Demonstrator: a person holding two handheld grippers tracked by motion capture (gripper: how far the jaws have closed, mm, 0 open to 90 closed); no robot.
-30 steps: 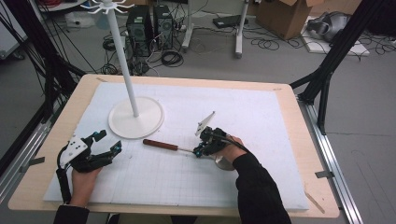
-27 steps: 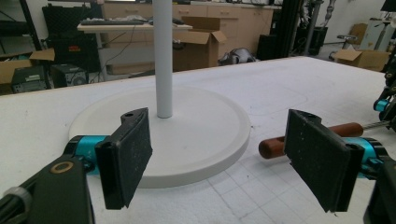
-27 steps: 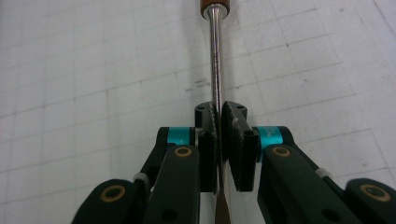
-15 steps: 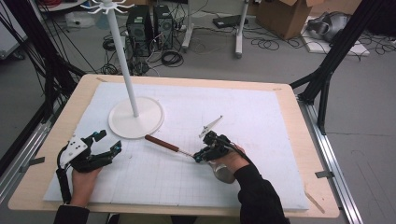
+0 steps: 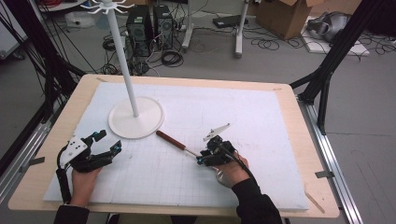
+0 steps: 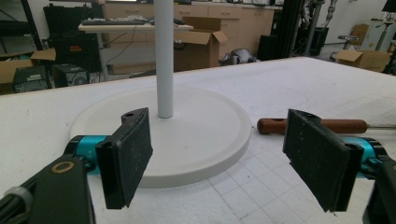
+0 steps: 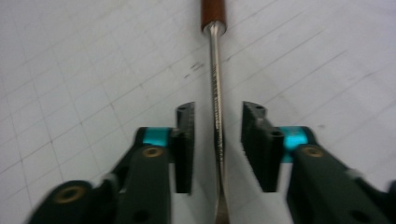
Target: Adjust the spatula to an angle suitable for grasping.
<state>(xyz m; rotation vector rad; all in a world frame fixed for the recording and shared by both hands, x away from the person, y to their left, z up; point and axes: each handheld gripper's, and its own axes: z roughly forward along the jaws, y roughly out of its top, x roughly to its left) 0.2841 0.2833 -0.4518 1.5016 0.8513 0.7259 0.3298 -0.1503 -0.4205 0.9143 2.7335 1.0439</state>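
Right hand-held gripper point(image 5: 201, 157): we see its 2 jaws parted, having just been opening; the metal shaft runs between them with a gap on each side, so neither pad presses on it.
Tool point(image 5: 170, 139): a thin steel shaft with a reddish-brown wooden handle point(image 7: 213, 13), lying flat on the tabletop point(image 5: 289, 126). From the right hand-held gripper it stretches straight ahead, handle at the far end.
Left hand-held gripper point(image 5: 103, 148): we find it open, its 2 black pads point(image 6: 130, 154) wide apart with nothing between them, resting low on the gridded white mat point(image 5: 243, 112).
Stand point(image 5: 136, 116): a white round base with an upright white pole, just ahead of the left hand-held gripper; the tool's handle lies just beside the base rim, to the right in the left gripper view.
Spacing: we see the 2 hand-held grippers well apart, the tool lying between them.
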